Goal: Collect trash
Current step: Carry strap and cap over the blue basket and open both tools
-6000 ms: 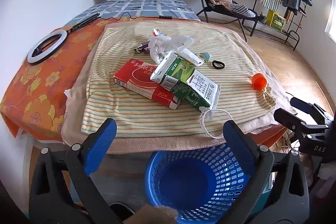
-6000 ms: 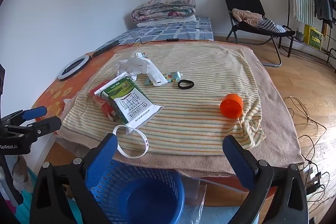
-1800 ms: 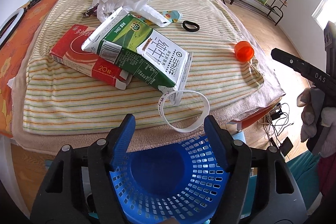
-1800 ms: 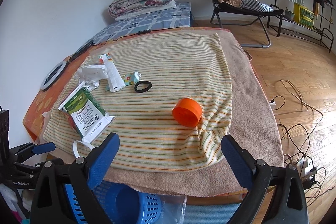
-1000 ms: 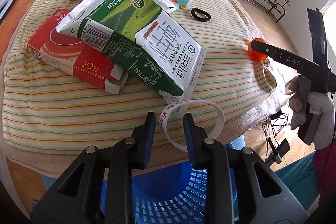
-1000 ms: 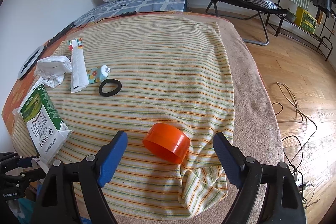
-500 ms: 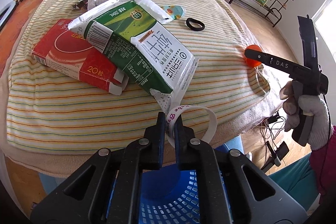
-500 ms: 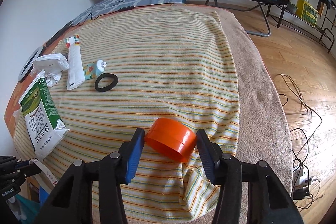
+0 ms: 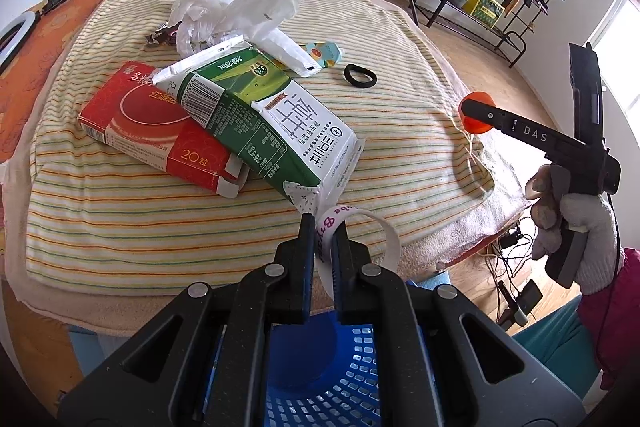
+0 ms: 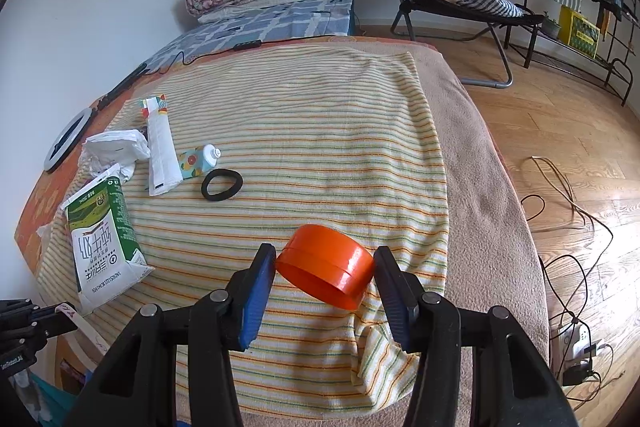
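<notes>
Striped bedding (image 10: pixel 320 147) covers the bed on which the trash lies, with a blue basket (image 9: pixel 340 379) standing on the floor just below its near edge.

We show the left gripper (image 9: pixel 325 239) clenched on a white paper band (image 9: pixel 376 227); a second ago its jaws stood apart on either side of that loop, so the pinch is new. The band, attached to the corner of a green milk carton (image 9: pixel 260 123), now rises off the bedding, directly above the basket. The carton itself rests across a red box (image 9: pixel 140 123), with a crumpled plastic bag (image 9: pixel 236 15) behind them.

We show the right gripper (image 10: pixel 325 279) grasping an orange cap (image 10: pixel 326 271), both blue pads pressed against its rim; one second earlier the jaws stood wide with the cap lying between them untouched. The cap sits tilted, and whether it has left the cloth we cannot tell.

We judge that both hands have secured a first item each, and that the carry to the basket comes next. A black hair tie (image 10: pixel 222 185), a small printed tube (image 10: pixel 196 159) and a long white wrapper (image 10: pixel 160 147) remain on the bedding, well apart from either gripper, so most of the collecting is yet to do.
</notes>
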Motion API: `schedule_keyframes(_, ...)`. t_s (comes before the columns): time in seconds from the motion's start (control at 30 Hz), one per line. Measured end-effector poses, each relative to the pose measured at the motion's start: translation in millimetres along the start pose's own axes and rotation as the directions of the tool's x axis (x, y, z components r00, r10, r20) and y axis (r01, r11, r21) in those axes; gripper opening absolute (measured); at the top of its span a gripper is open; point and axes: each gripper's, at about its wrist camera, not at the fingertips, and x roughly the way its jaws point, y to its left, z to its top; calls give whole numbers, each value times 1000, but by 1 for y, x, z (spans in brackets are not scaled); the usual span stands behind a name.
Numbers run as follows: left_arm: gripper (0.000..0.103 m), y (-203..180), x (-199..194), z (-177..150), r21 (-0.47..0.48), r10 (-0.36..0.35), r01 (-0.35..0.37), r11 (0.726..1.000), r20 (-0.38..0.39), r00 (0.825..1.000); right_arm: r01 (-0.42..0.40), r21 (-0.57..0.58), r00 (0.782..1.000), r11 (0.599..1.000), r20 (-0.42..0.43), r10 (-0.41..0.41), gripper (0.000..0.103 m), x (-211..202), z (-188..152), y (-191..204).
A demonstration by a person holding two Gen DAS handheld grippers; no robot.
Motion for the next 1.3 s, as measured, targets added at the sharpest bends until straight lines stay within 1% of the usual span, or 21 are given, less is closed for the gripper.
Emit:
schedule_keyframes(0.1,6,0,-7,-2,5,0,0,1000,12,1000,-25,-8,999,1000,20,25,52,-11,0,5)
schedule_keyframes(0.23,6,4,-18,-7,4,0,0,1000,23,1000,-39,-46,998,998,50,41,52,-27,-1,20)
schedule_keyframes(0.37,6,9,-29,-13,-2,0,0,1000,29,1000,-73,-81,995,994,60,78,52,-41,-10,37)
schedule_keyframes(0.63,6,13,-42,-31,21,15,-16,1000,31,999,-140,-119,989,983,23,144,52,-62,-46,69)
schedule_keyframes(0.93,6,19,-47,-55,30,31,-31,999,11,999,-173,-131,985,976,-31,171,52,-75,-82,93)
schedule_keyframes(1.3,6,24,-35,-84,25,43,-42,999,-44,998,-189,-184,981,964,-88,175,52,-77,-123,123)
